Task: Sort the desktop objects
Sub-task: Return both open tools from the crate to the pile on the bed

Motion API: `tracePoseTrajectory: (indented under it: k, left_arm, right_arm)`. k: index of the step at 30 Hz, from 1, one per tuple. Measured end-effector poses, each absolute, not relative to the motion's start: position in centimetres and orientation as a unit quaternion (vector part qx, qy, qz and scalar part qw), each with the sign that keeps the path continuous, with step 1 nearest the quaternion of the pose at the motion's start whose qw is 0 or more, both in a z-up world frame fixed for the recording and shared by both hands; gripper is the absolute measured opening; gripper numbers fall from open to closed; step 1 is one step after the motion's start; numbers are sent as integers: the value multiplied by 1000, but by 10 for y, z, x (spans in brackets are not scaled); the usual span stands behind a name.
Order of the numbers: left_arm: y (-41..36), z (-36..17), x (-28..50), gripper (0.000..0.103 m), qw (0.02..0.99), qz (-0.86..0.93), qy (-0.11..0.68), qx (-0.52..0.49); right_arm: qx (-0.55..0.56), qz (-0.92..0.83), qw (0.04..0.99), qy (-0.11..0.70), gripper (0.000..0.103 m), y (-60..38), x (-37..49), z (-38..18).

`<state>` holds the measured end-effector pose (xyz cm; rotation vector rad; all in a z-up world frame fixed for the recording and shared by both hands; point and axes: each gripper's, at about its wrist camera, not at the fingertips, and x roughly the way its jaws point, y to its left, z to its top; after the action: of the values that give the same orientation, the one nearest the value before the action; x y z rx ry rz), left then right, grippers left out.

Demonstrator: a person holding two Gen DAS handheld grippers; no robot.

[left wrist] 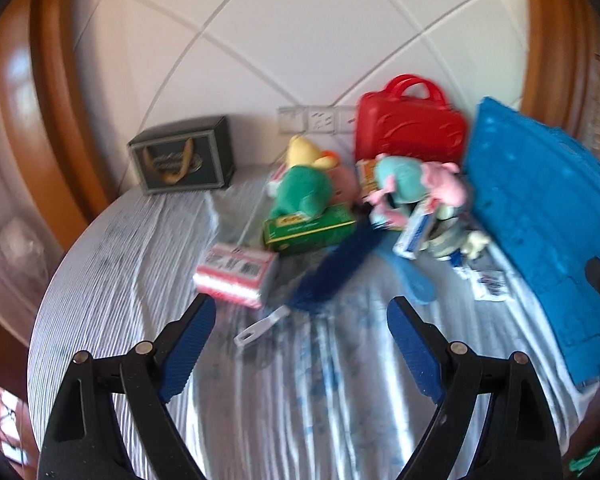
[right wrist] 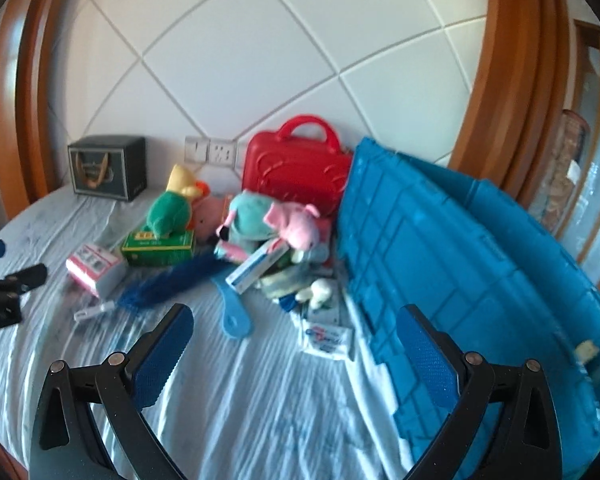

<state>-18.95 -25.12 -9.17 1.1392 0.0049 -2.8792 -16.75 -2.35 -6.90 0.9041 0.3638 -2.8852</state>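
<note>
The left claw [left wrist: 302,326] is seen with its jaws spread wide and nothing between them; the right claw [right wrist: 294,342] is likewise held apart and empty. Only in the right wrist view is the open inside of the blue crate [right wrist: 460,264] shown, tipped against the red case [right wrist: 296,172]. The pile of plush toys [right wrist: 260,216], the green box [left wrist: 310,230], the pink packet [left wrist: 236,274] and the blue brush [left wrist: 336,268] are spread on a wrinkled pale cloth [left wrist: 140,264] covering the surface. White diamond-panelled wall [left wrist: 300,32] and wooden trim [left wrist: 56,92] are seen behind.
</note>
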Motion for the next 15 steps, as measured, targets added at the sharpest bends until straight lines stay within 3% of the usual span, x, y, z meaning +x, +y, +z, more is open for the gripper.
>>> tracePoseTrajectory:
  k: [15]
  left_arm:
    - [-304,-152,-238,88,118,-889,10,442]
  right_arm:
    - [375,-916,106,92,103,-27,-265,-134]
